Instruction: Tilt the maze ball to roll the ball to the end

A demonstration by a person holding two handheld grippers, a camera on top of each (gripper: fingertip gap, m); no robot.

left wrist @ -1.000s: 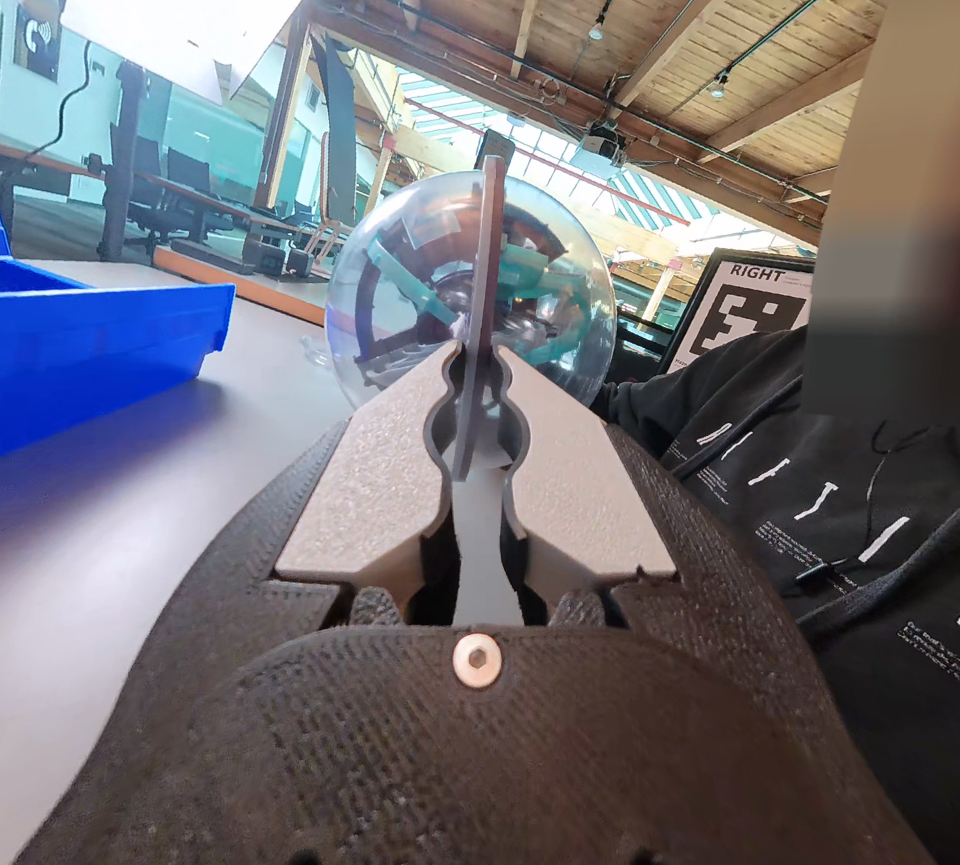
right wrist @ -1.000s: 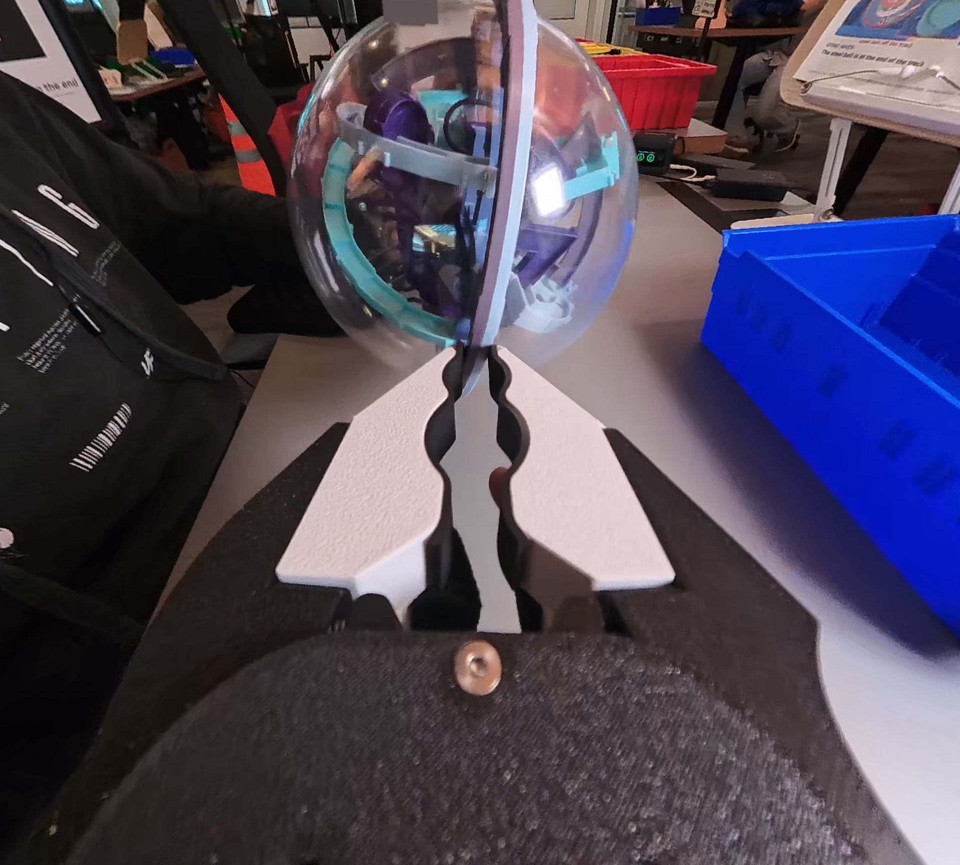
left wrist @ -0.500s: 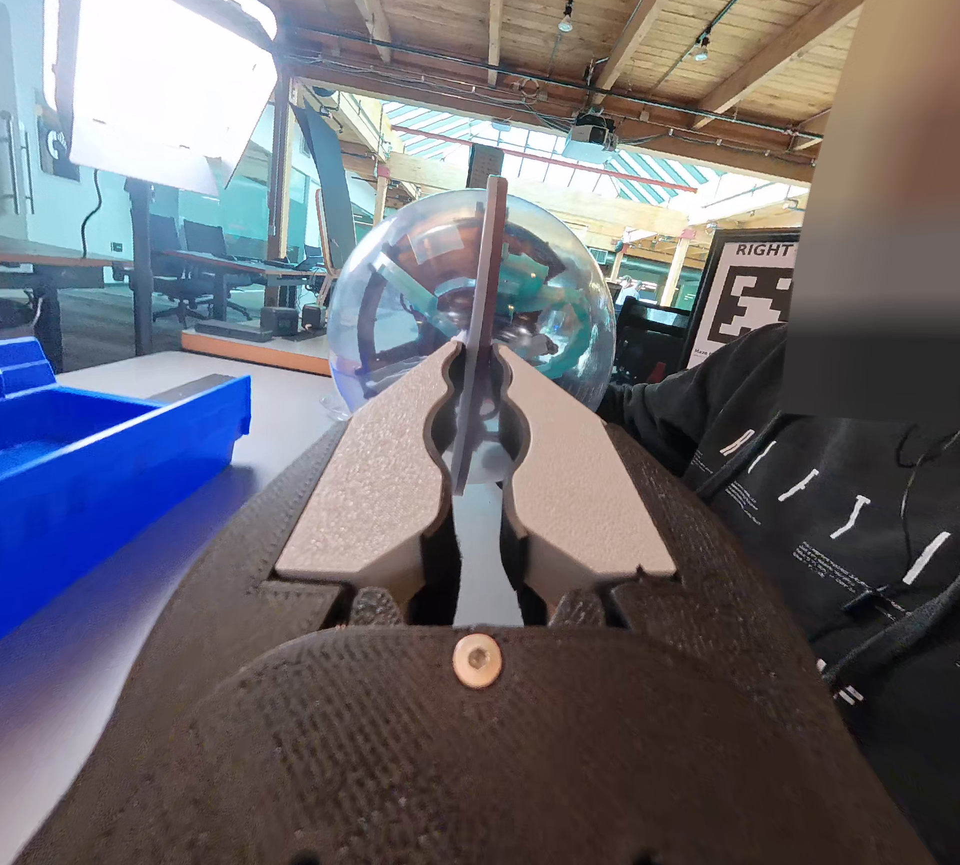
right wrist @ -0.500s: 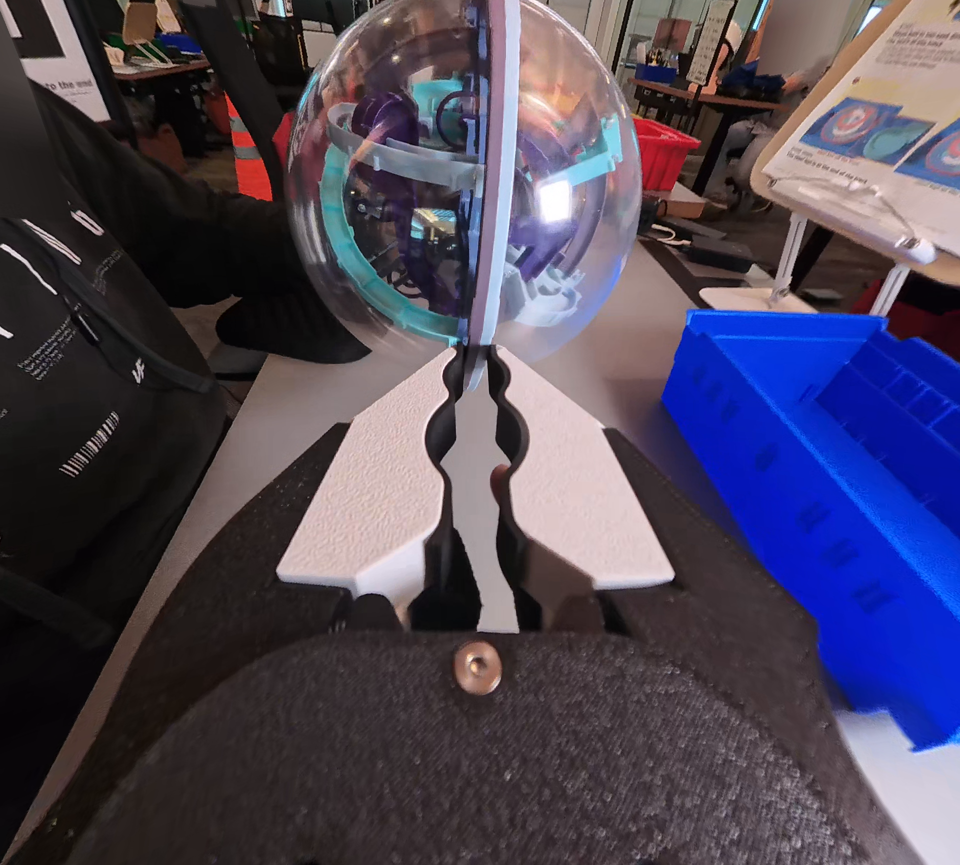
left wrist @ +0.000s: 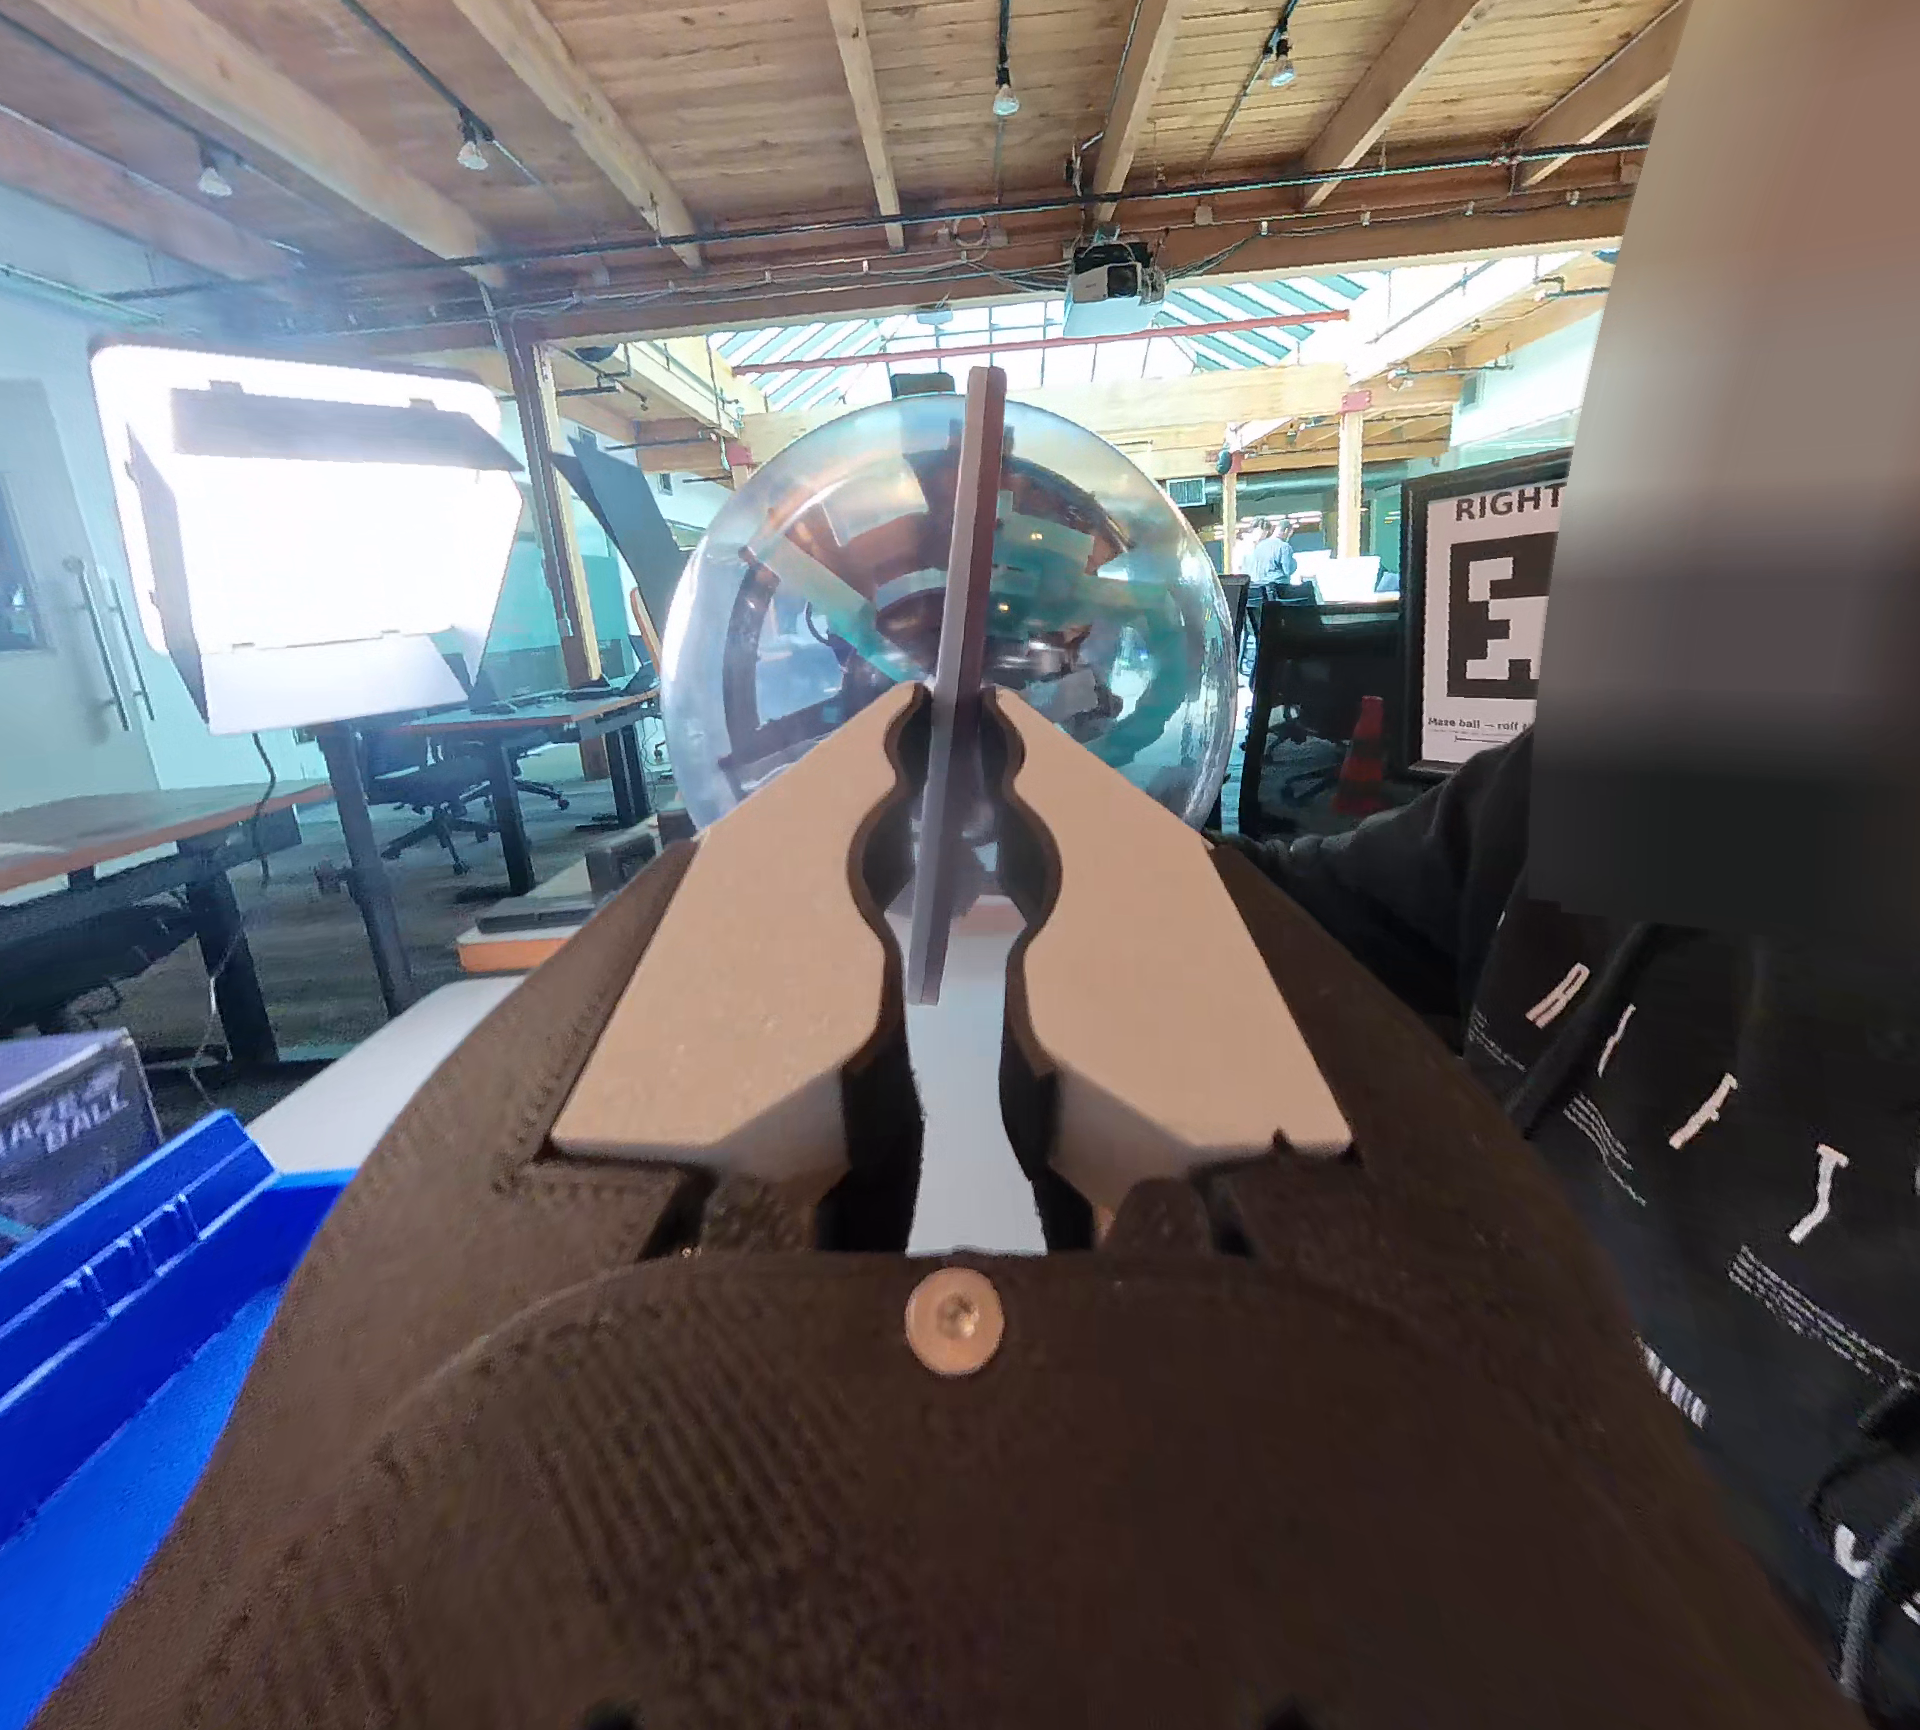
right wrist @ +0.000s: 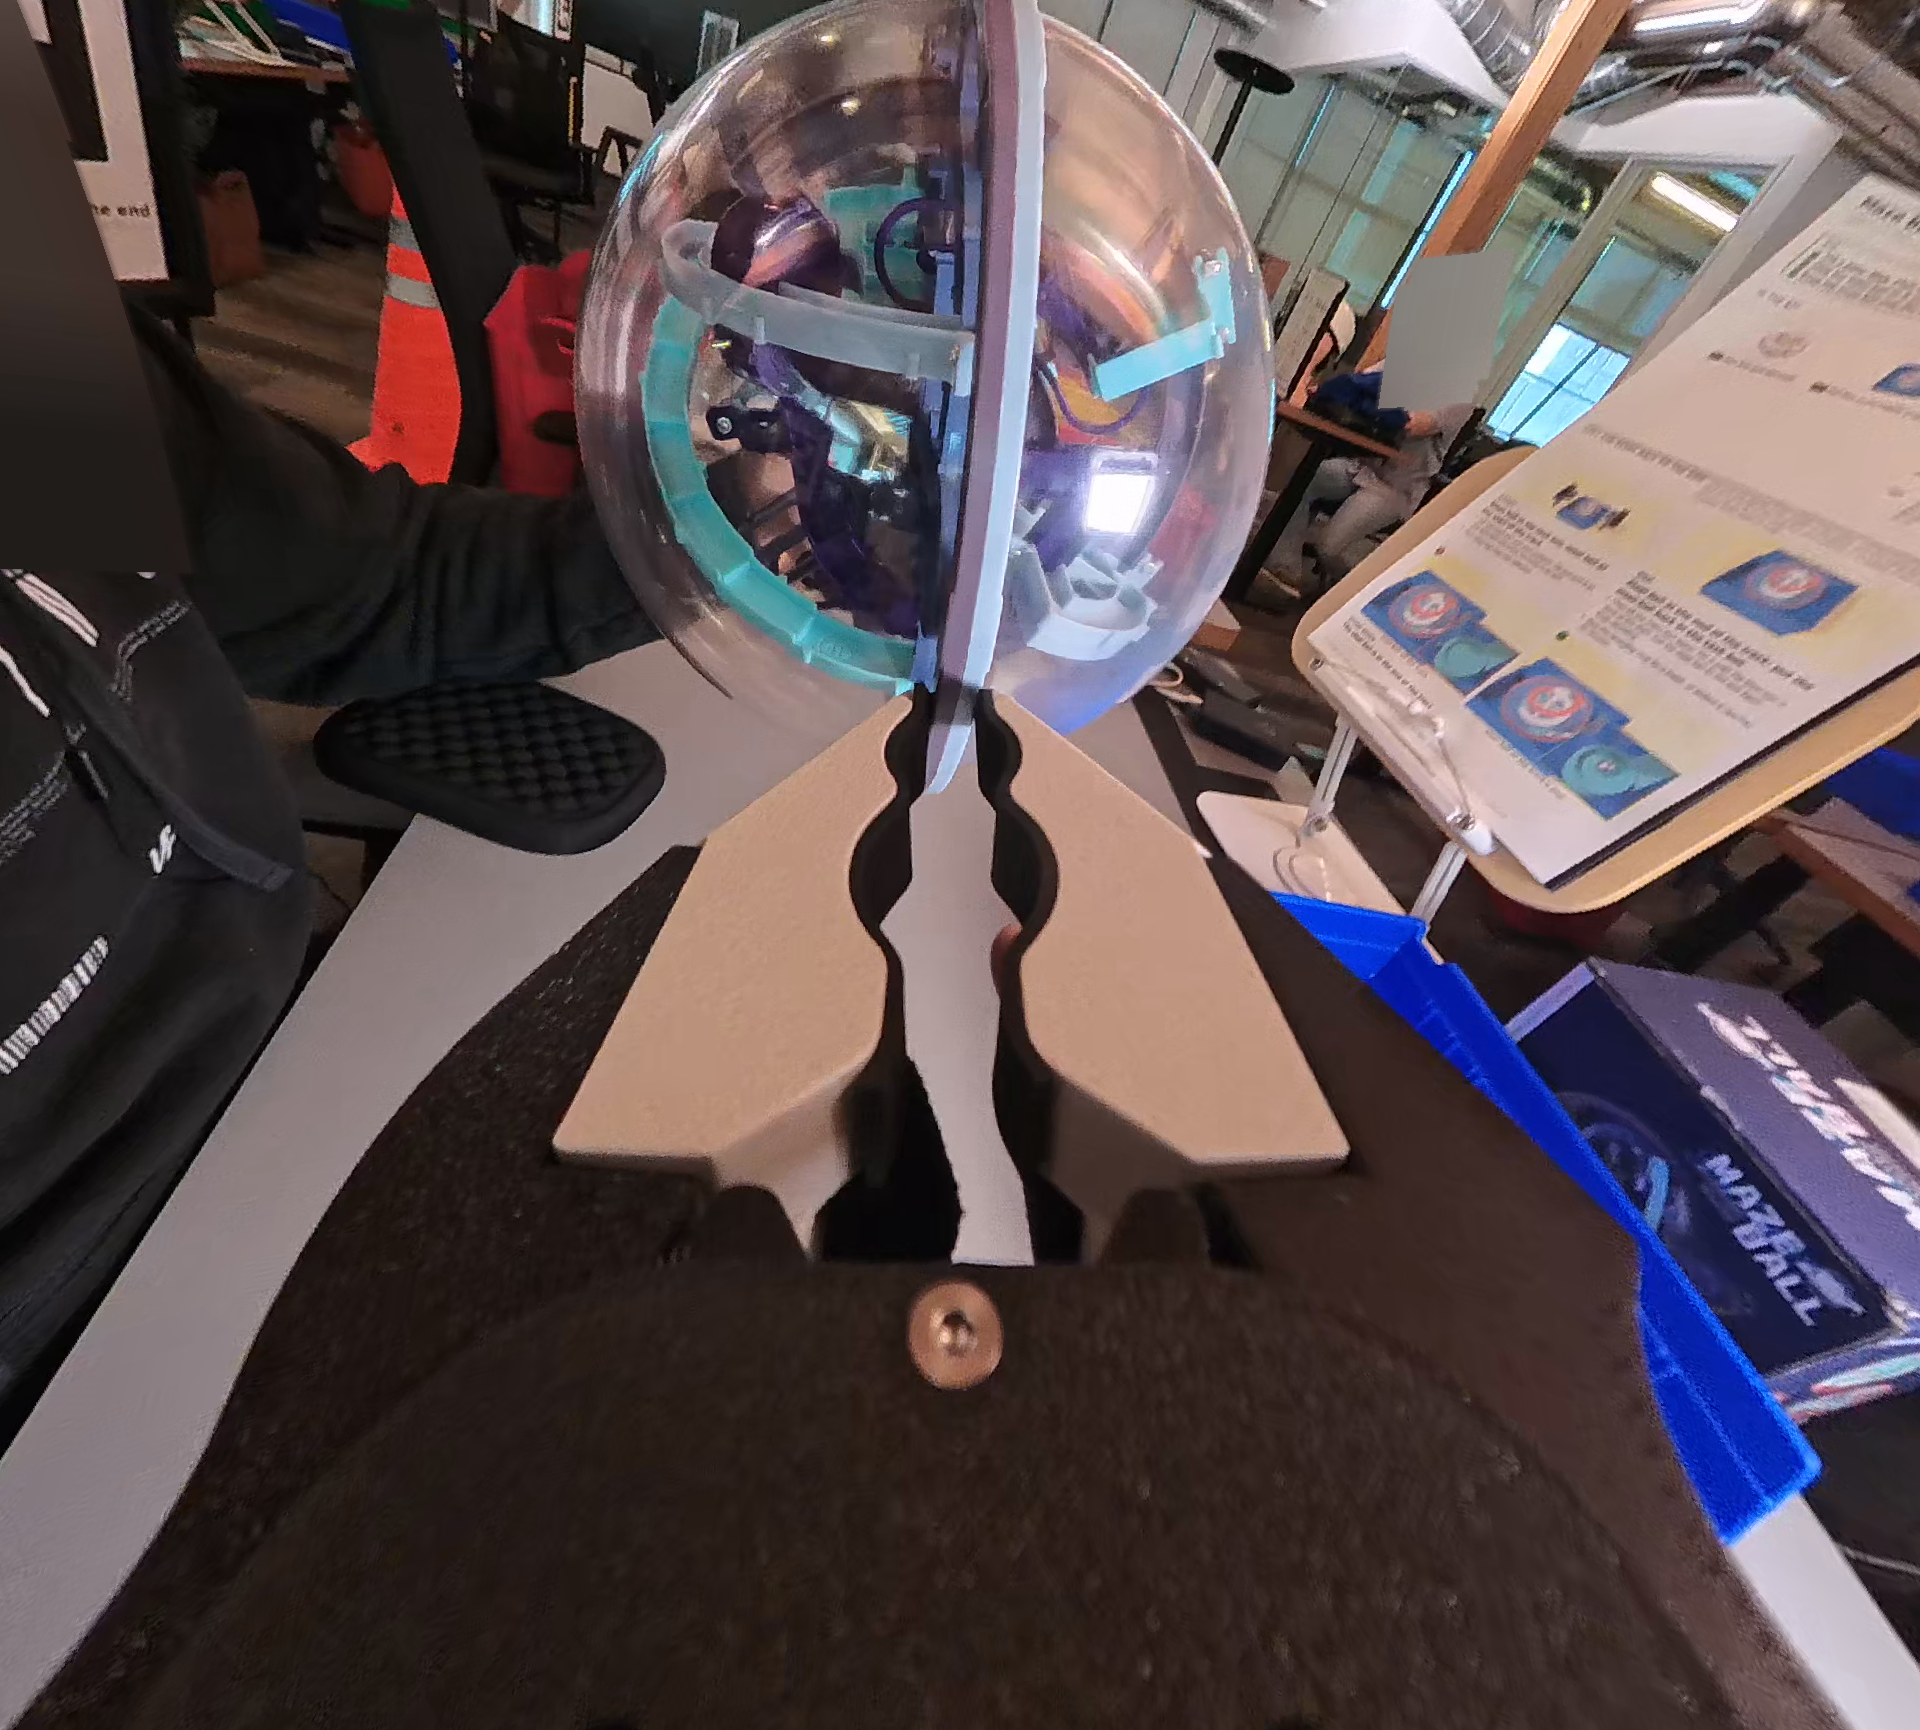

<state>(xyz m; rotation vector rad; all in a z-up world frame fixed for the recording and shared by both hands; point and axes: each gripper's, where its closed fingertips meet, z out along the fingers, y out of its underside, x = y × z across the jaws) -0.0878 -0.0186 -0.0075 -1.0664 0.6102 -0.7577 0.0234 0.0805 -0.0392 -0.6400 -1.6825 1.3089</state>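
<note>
Wooden ceiling beams and open-plan office desks fill the background; a pale grey counter (right wrist: 436, 911) lies below. Held aloft between both views is the clear plastic maze ball with teal, purple and grey tracks inside (right wrist: 925, 361), encircled by a flat grey equatorial flange (right wrist: 1003, 330). The left gripper (left wrist: 951, 709) is closed on the flange, which runs deep between its jaws; the right gripper (right wrist: 951, 709) pinches the opposite edge of the flange at its fingertips only. The small rolling ball inside cannot be made out.

Compared with the frames of a second earlier, the sphere has been lifted and swung: in the left wrist view the counter has dropped almost out of sight and the ceiling now dominates, and in the right wrist view the flange leans further to the right. This suggests an active tilt in progress, mid-task, with the end of the track probably not yet reached.

Outward: a blue plastic bin (right wrist: 1558, 1161) sits on the counter, a dark printed box (right wrist: 1745, 1192) inside it, an illustrated instruction board on a stand (right wrist: 1621, 600) beyond, and a person's black sleeve (right wrist: 395, 558) behind the sphere.
</note>
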